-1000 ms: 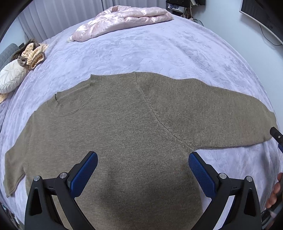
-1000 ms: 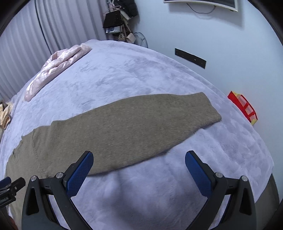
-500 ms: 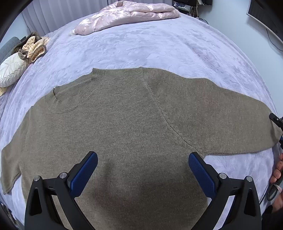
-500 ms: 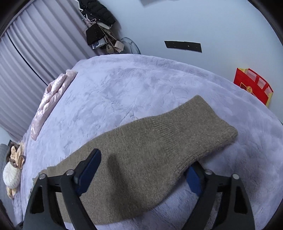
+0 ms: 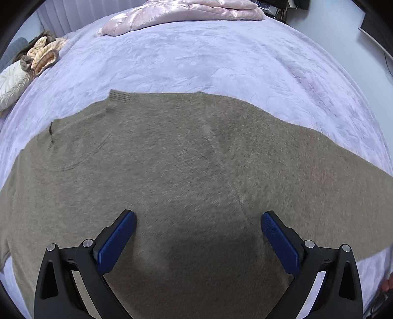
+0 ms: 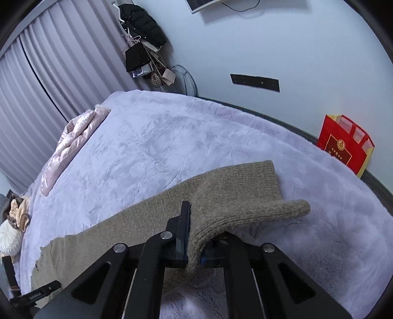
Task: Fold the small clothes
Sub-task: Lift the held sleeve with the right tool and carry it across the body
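Note:
A taupe knit sweater [image 5: 196, 171] lies flat on the lilac bed cover [image 5: 208, 56], neck to the left. My left gripper [image 5: 197, 232] is open and empty, low over the sweater's body near the armpit seam. In the right wrist view the sweater's sleeve [image 6: 233, 193] stretches toward the bed's right edge. My right gripper [image 6: 196, 235] is shut on the sleeve's near edge by the cuff, and the cuff end bunches up beside the jaws.
A pink quilted jacket [image 5: 181, 12] lies at the far side of the bed. A white cushion [image 5: 12, 83] and beige cloth [image 5: 41, 55] sit far left. A red paper bag [image 6: 346, 144] stands by the wall beyond the bed's edge. Hanging bags [image 6: 142, 54] are by the curtain.
My right gripper has closed on the sleeve near the cuff and bunched it. My left gripper has dropped closer to the sweater's body and stays open.

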